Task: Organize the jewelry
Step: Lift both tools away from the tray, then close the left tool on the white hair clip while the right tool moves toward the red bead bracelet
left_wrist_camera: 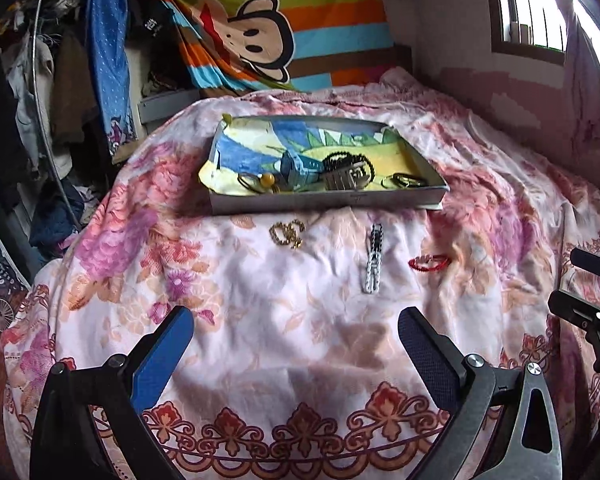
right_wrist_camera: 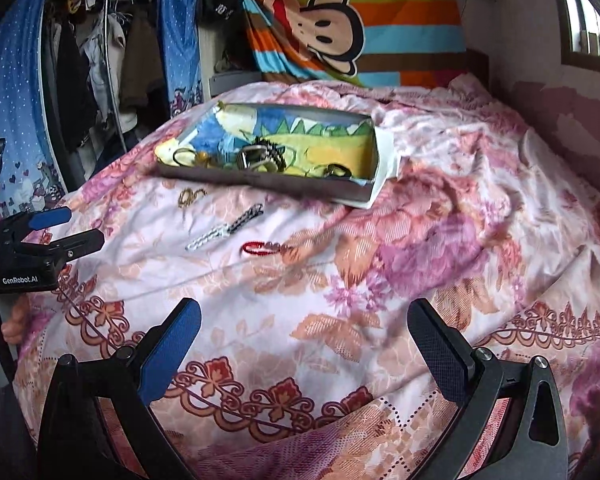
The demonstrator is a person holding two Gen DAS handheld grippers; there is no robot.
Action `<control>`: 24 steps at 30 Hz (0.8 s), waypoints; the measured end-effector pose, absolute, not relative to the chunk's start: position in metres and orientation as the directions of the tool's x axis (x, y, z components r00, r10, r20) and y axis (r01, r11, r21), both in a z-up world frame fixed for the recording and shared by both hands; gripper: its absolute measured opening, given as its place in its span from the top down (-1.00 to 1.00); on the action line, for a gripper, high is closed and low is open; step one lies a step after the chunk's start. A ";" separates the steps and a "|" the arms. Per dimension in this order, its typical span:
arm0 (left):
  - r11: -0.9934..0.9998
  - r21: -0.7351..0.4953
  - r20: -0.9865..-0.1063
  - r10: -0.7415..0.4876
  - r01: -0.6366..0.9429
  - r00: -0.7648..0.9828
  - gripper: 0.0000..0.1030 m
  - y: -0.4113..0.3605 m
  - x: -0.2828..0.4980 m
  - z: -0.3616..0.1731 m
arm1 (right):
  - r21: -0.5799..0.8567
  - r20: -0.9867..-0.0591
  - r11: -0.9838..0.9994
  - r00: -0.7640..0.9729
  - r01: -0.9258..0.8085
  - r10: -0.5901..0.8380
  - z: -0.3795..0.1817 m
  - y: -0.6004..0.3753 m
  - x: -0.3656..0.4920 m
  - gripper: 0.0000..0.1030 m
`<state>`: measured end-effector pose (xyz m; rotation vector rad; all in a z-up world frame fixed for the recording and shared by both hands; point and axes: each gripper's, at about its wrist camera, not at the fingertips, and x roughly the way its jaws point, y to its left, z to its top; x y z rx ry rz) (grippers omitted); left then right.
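A shallow grey tray (left_wrist_camera: 324, 201) lined with a colourful cloth sits on the flowered bedspread and holds several bracelets and rings. In front of it lie a gold chain (left_wrist_camera: 287, 233), a silver and black bracelet (left_wrist_camera: 374, 262) and a red bead bracelet (left_wrist_camera: 428, 262). My left gripper (left_wrist_camera: 296, 332) is open and empty, below these pieces. My right gripper (right_wrist_camera: 306, 326) is open and empty, nearer the bed edge. The tray (right_wrist_camera: 260, 181), gold chain (right_wrist_camera: 190, 196), silver bracelet (right_wrist_camera: 224, 228) and red bracelet (right_wrist_camera: 260, 248) also show in the right wrist view.
A striped monkey blanket (left_wrist_camera: 284, 28) hangs behind the bed. A clothes rack (left_wrist_camera: 40, 120) with garments stands at the left. A window (left_wrist_camera: 540, 8) is at the upper right. The other gripper's body shows at the right edge (left_wrist_camera: 592, 300).
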<state>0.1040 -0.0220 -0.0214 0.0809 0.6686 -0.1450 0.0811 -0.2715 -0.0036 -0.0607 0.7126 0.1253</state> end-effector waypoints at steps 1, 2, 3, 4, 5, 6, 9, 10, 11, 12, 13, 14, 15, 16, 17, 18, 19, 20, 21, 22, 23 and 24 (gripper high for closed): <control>0.987 0.027 -0.627 -0.109 0.161 0.771 -0.99 -0.022 0.105 -0.023 | -0.010 -0.662 0.990 0.743 -0.140 0.098 -0.005 -0.272 0.083 -0.97; 0.986 0.023 -0.634 -0.111 0.162 0.766 -0.99 -0.022 0.107 -0.024 | -0.009 -0.668 0.989 0.737 -0.145 0.102 -0.008 -0.272 0.086 -0.97; 0.986 0.015 -0.642 -0.116 0.163 0.758 -0.99 -0.021 0.108 -0.025 | -0.007 -0.677 0.988 0.728 -0.153 0.108 -0.010 -0.273 0.090 -0.97; 0.987 0.009 -0.649 -0.118 0.163 0.752 -0.99 -0.020 0.110 -0.027 | -0.008 -0.683 0.987 0.722 -0.161 0.112 -0.011 -0.274 0.094 -0.97; 0.987 0.001 -0.657 -0.122 0.163 0.744 -0.99 -0.019 0.112 -0.028 | -0.011 -0.689 0.985 0.716 -0.172 0.117 -0.012 -0.274 0.098 -0.97; 0.986 -0.007 -0.665 -0.128 0.166 0.736 -0.99 -0.018 0.115 -0.029 | -0.018 -0.691 0.984 0.713 -0.180 0.118 -0.012 -0.274 0.102 -0.97; 0.985 -0.009 -0.677 -0.132 0.171 0.724 -0.99 -0.018 0.122 -0.031 | -0.039 -0.691 0.975 0.711 -0.218 0.131 -0.012 -0.273 0.118 -0.97; 0.985 -0.006 -0.677 -0.132 0.174 0.724 -0.99 -0.018 0.124 -0.031 | -0.037 -0.691 0.973 0.709 -0.229 0.141 -0.013 -0.273 0.126 -0.97; 0.984 -0.003 -0.678 -0.132 0.177 0.723 -0.99 -0.019 0.127 -0.031 | -0.028 -0.689 0.971 0.708 -0.239 0.154 -0.013 -0.274 0.132 -0.97; 0.983 -0.001 -0.680 -0.133 0.181 0.721 -0.99 -0.020 0.130 -0.031 | -0.018 -0.688 0.969 0.706 -0.245 0.165 -0.014 -0.275 0.138 -0.97; 0.982 -0.002 -0.686 -0.138 0.187 0.715 -0.99 -0.020 0.133 -0.032 | -0.003 -0.690 0.970 0.702 -0.244 0.175 -0.016 -0.277 0.146 -0.97; 0.980 -0.008 -0.695 -0.149 0.200 0.704 -0.99 -0.022 0.137 -0.034 | 0.013 -0.692 0.970 0.698 -0.243 0.184 -0.018 -0.280 0.151 -0.97; 0.977 -0.016 -0.704 -0.161 0.212 0.692 -0.99 -0.023 0.141 -0.035 | 0.040 -0.695 0.969 0.690 -0.245 0.203 -0.021 -0.282 0.158 -0.97; 0.975 -0.021 -0.710 -0.170 0.221 0.684 -0.99 -0.024 0.145 -0.037 | 0.055 -0.698 0.968 0.683 -0.245 0.213 -0.023 -0.284 0.163 -0.97; 0.972 -0.027 -0.715 -0.182 0.233 0.675 -0.99 -0.025 0.148 -0.038 | 0.068 -0.703 0.968 0.677 -0.243 0.220 -0.026 -0.285 0.167 -0.97; 0.969 -0.033 -0.719 -0.194 0.246 0.667 -0.99 -0.027 0.151 -0.039 | 0.081 -0.708 0.966 0.668 -0.246 0.230 -0.028 -0.286 0.171 -0.97; 0.964 -0.044 -0.724 -0.213 0.264 0.656 -0.99 -0.029 0.154 -0.040 | 0.090 -0.713 0.963 0.659 -0.253 0.240 -0.031 -0.287 0.175 -0.97; 0.959 -0.052 -0.729 -0.226 0.277 0.646 -0.99 -0.030 0.157 -0.042 | 0.089 -0.718 0.961 0.651 -0.262 0.244 -0.033 -0.286 0.179 -0.97; 0.953 -0.065 -0.736 -0.247 0.297 0.631 -0.99 -0.033 0.160 -0.044 | 0.084 -0.721 0.960 0.648 -0.268 0.244 -0.035 -0.286 0.181 -0.97; 0.948 -0.074 -0.739 -0.261 0.311 0.621 -0.99 -0.035 0.163 -0.045 | 0.080 -0.726 0.957 0.642 -0.279 0.248 -0.036 -0.285 0.184 -0.97; 0.942 -0.081 -0.742 -0.275 0.325 0.612 -0.99 -0.037 0.166 -0.047 | 0.085 -0.731 0.951 0.630 -0.297 0.262 -0.039 -0.284 0.188 -0.97; 0.935 -0.089 -0.745 -0.291 0.343 0.601 -0.99 -0.040 0.170 -0.048 | 0.090 -0.734 0.947 0.622 -0.309 0.273 -0.040 -0.283 0.190 -0.96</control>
